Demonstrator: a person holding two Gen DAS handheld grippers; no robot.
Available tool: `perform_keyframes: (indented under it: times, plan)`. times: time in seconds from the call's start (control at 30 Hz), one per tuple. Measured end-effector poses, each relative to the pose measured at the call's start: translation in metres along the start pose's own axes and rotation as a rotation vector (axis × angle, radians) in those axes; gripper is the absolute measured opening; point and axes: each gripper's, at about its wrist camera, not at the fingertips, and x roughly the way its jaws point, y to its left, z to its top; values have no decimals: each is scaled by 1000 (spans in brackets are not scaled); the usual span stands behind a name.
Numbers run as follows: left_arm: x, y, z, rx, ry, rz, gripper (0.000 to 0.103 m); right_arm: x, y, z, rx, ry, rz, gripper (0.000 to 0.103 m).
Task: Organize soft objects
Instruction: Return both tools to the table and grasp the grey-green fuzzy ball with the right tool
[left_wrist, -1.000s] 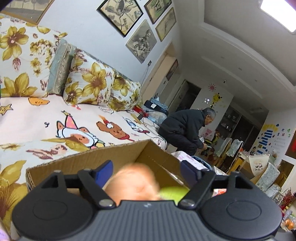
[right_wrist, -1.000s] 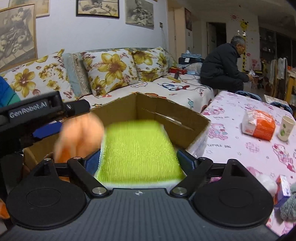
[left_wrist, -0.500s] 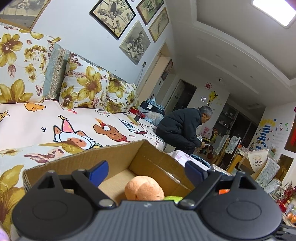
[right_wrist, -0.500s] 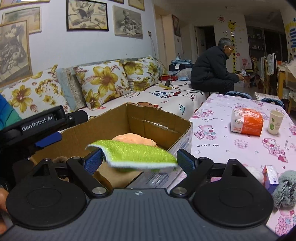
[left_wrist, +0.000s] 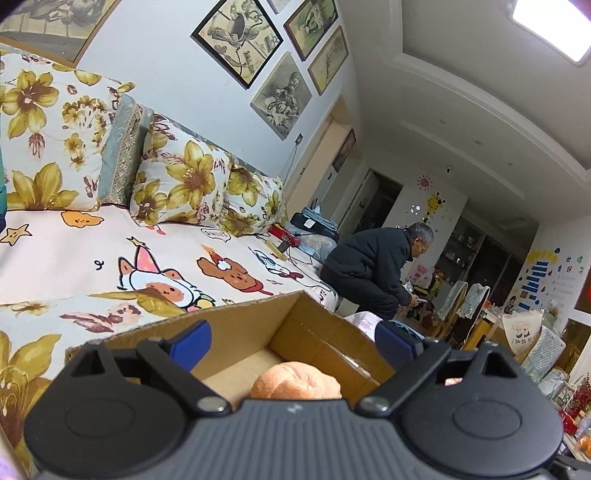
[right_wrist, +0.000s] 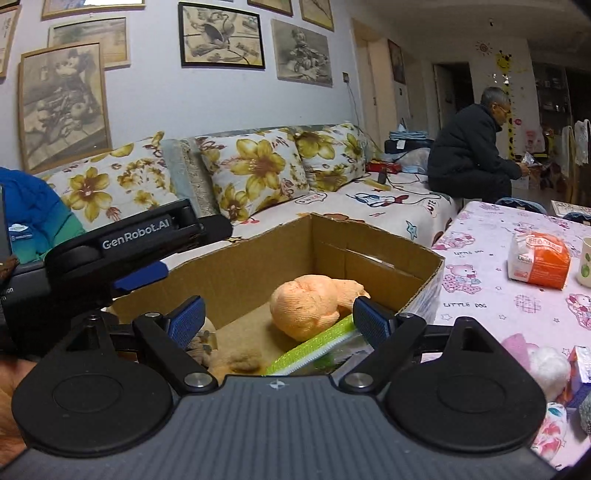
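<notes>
Soft objects: orange plush toy (right_wrist: 314, 308) and green scrubbing pad (right_wrist: 314, 350) lie inside the cardboard box (right_wrist: 369, 254), lower centre of the right wrist view; the pad leans tilted against the toy's near side.
Right gripper (right_wrist: 279, 321): fingers spread apart above the box's near edge, nothing between the pads; the pad's right end lies just beside the right finger (right_wrist: 371, 323).
Left gripper (left_wrist: 291, 341): jaws have just been opening and stand wide apart, empty, with the toy below them in the box.
Other box contents: a brownish fuzzy item (right_wrist: 242, 360) near the left finger, too unclear to identify.
Table (right_wrist: 491, 295): pink cartoon cloth at right, carrying an orange packet (right_wrist: 539, 264).
Sofa (right_wrist: 258, 173): behind the box, with yellow-flowered cushions.
Background: a person (right_wrist: 472, 151) in dark clothes sits at the sofa's far end.
</notes>
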Motion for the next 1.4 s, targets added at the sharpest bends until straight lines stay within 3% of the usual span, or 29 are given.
perform_keyframes:
  times: [0.33,0.6,0.93,1.4]
  plan:
    - [-2,-8,-4,36,8,-36,97,-35,-33,2,173,-102,-101,103]
    - [-4,-23,-10,88,19,-84,97,-53,-54,-14,265,-80,-269,103]
    - [-8,-43,-19,154,27,-148,98,-73,-77,-25,343,-110,-405,103]
    - [-15,-73,-33,235,18,-233,99,-86,-92,-38,393,-129,-501,103]
